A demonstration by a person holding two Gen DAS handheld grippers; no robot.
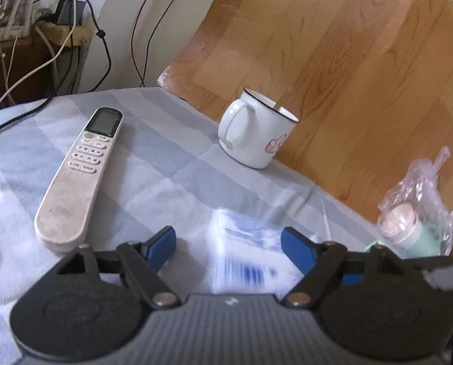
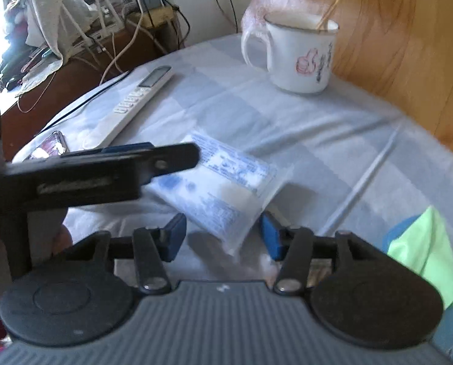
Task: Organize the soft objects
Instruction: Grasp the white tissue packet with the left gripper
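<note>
A soft white plastic packet with blue print (image 1: 244,252) lies on the pale blue checked cloth (image 1: 153,164), between the open fingers of my left gripper (image 1: 229,243). In the right wrist view the same packet (image 2: 223,188) looks lifted at its left end, where the left gripper's fingers (image 2: 141,158) reach over it. My right gripper (image 2: 223,237) is open, its blue pads on either side of the packet's near corner. A clear bag with a small bottle (image 1: 415,213) lies at the right. A green cloth (image 2: 424,249) lies at the right.
A white remote (image 1: 77,176) lies on the left of the cloth. A white mug (image 1: 256,133) with a thumbs-up print stands at the far edge, a stick inside it (image 2: 326,15). A phone (image 2: 50,147) lies left. Cables and clutter sit behind the table.
</note>
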